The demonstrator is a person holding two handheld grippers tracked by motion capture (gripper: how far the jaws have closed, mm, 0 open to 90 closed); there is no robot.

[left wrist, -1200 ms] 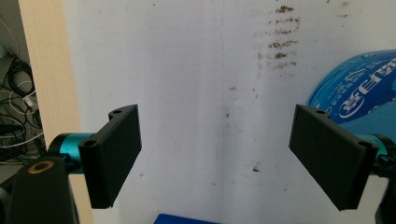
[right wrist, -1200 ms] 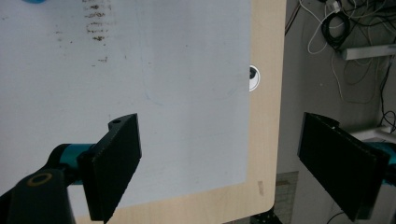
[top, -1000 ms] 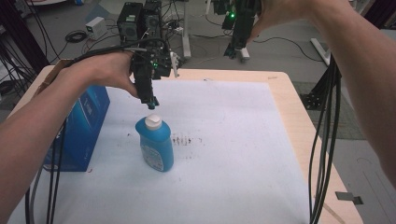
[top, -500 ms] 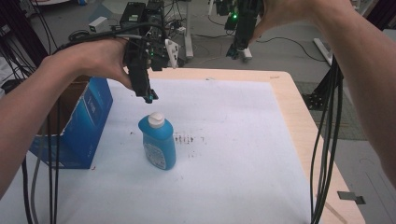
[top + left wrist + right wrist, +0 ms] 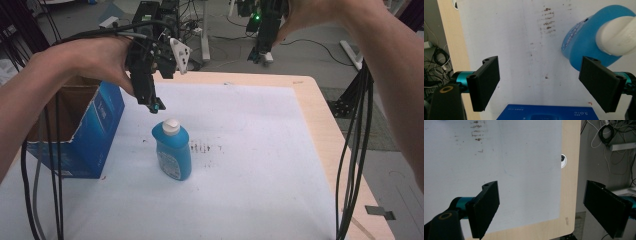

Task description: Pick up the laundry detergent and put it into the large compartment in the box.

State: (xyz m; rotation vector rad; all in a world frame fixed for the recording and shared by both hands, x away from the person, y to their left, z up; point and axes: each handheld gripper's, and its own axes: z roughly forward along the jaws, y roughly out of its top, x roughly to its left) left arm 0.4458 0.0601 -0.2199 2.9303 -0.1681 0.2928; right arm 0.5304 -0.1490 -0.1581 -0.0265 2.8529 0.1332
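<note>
The blue detergent bottle (image 5: 172, 151) stands upright on the white-covered surface (image 5: 260, 170), its white cap (image 5: 171, 126) on top, just beside the open blue cardboard box (image 5: 85, 131) at the surface's left. The left gripper (image 5: 155, 105) hangs above and a little behind the cap, jaws wide apart and empty; in the left gripper view the bottle sits off to one side, with its cap (image 5: 617, 37) beyond the far jaw and not between the two. The right gripper (image 5: 260, 55) is held high past the far edge, jaws also spread with nothing in them.

The main risk is that offset. A straight descent would probably land one jaw on the cap or the shoulder, not astride the neck, and a tall, narrow bottle on a smooth sheet could tip toward the box or skid away. A grip on the cap alone might also slip, since the cap looks rounded, though its exact shape is hard to judge at this angle. Cables (image 5: 55, 165) trail from the left forearm close to the box and could snag its flap if the hand swings left.
</note>
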